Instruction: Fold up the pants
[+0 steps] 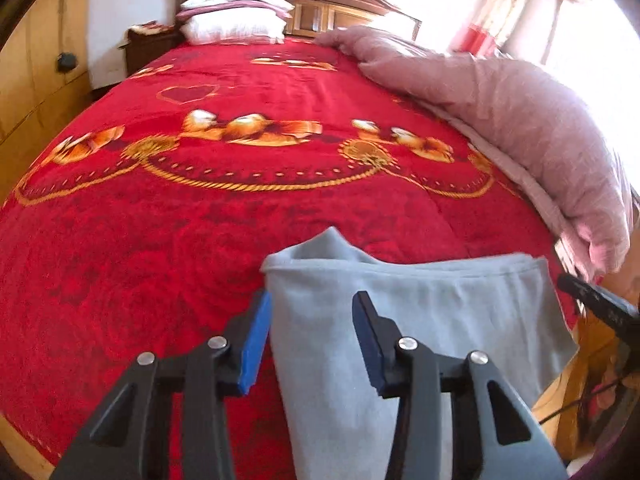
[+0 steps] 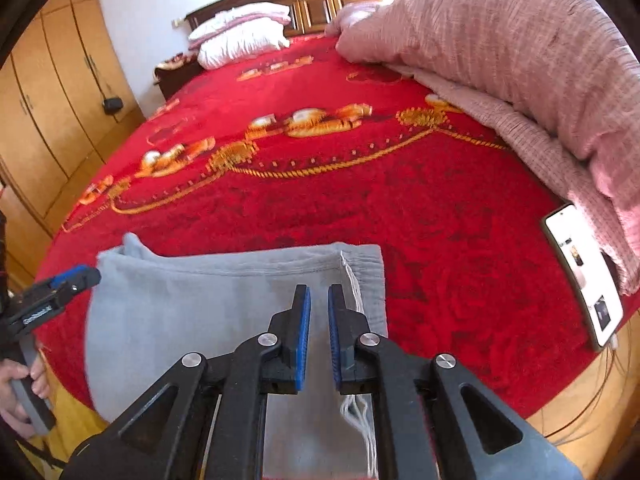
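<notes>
Both grippers' jaws, left (image 1: 310,338) wide, right (image 2: 319,334) narrowly parted, hover over grey pants (image 2: 224,300).

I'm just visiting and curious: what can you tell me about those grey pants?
The pants are light grey, soft and fleecy, folded flat at the near edge of the red blanket, partly hanging off it. White drawstrings trail from the waistband. Both grippers, left and right, hover open over them.

Grey pants (image 2: 224,312): soft fabric, folded flat, lying at bed foot edge, white drawstring exposed on top.
</notes>
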